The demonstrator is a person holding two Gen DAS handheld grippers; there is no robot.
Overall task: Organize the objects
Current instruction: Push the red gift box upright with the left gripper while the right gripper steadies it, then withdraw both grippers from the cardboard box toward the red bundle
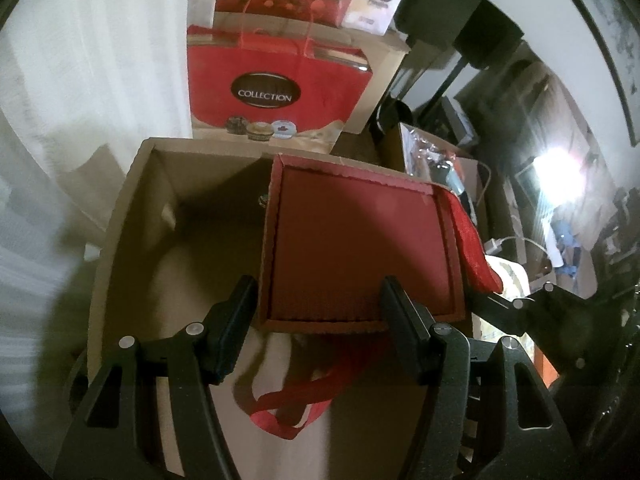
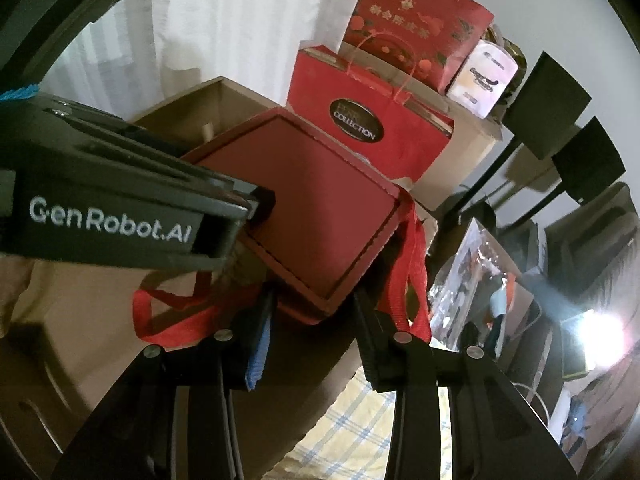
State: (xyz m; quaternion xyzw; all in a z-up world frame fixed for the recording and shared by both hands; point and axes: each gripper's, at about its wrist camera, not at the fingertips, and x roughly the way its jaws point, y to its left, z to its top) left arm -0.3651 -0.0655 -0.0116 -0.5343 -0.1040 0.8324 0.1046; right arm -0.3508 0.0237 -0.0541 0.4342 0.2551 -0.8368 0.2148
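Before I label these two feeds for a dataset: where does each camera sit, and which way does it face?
Left wrist: on the left claw, looking steeply down at the red box over the open cardboard carton; its own fingers show.
Right wrist: on the right claw, looking down at the red box from the other side; its own fingers and the left claw show.
Shared: red box, carton, COLLECTION bag.

A lived-in home room, used partly for storage. Beyond the fingers, white curtains (image 1: 100, 40) hang behind stacked gift bags (image 1: 276, 84) and cardboard boxes (image 1: 132, 216); a checked bedsheet (image 2: 352, 428) lies below them.
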